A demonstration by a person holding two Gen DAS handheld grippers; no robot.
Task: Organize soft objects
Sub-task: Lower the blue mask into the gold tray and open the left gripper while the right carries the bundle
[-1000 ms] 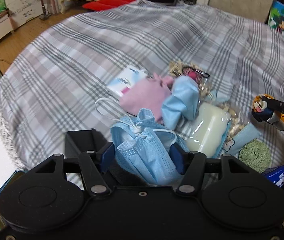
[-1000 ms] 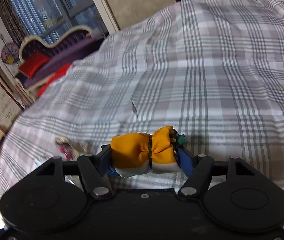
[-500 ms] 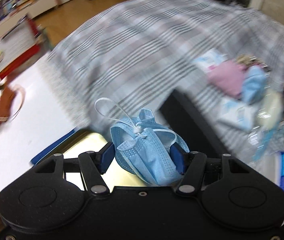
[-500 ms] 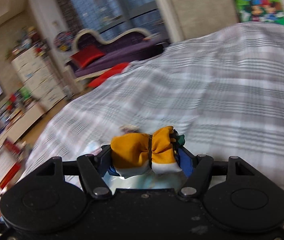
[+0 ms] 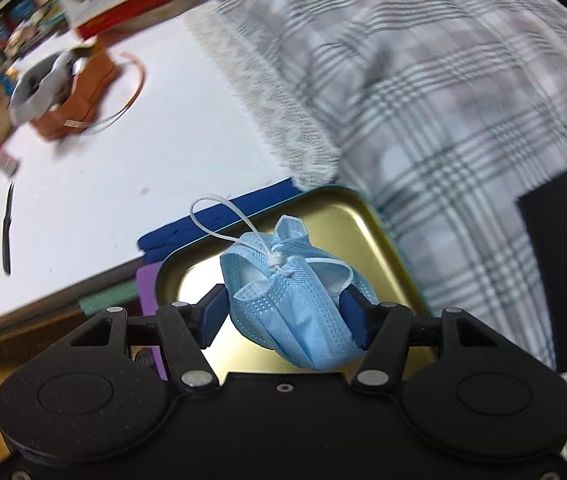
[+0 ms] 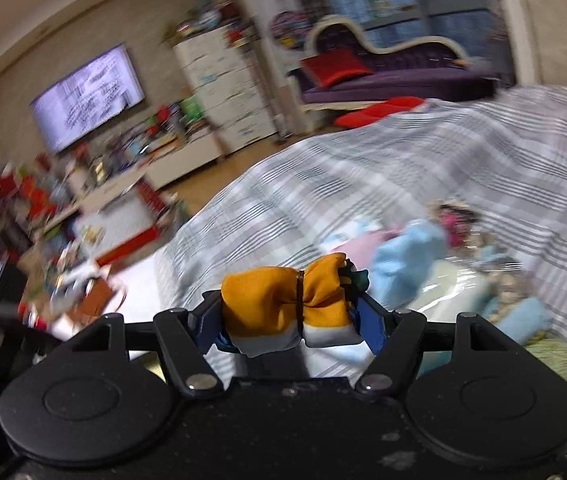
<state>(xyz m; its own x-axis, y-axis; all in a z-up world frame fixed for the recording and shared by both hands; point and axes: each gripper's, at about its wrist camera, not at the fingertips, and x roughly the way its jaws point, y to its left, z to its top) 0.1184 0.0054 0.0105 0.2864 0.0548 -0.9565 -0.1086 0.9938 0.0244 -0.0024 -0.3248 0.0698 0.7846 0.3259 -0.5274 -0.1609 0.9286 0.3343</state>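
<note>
While my left claw [image 5: 283,316] pinches a crumpled blue face mask [image 5: 293,304], its pleated, dimpled paper bunched into a ball with a thin white ear loop curling off the top, the mask hangs above a shallow gold metal tray [image 5: 367,236] with rounded corners. The tray sits beside a grey plaid blanket [image 5: 423,100] with a fuzzy fringed edge and a smooth white tabletop [image 5: 103,184]. My right claw [image 6: 291,316] is closed about halfway on a small soft cloth bundle [image 6: 283,312], smooth orange fabic over a white band, cinched in the middle like a bow. Beyond it the blanket carries a blurred heap of pale blue and pink soft things [image 6: 403,252]. Further off stand a lit screen [image 6: 87,100] and a purple sofa [image 6: 387,72] with a red cushion.
</note>
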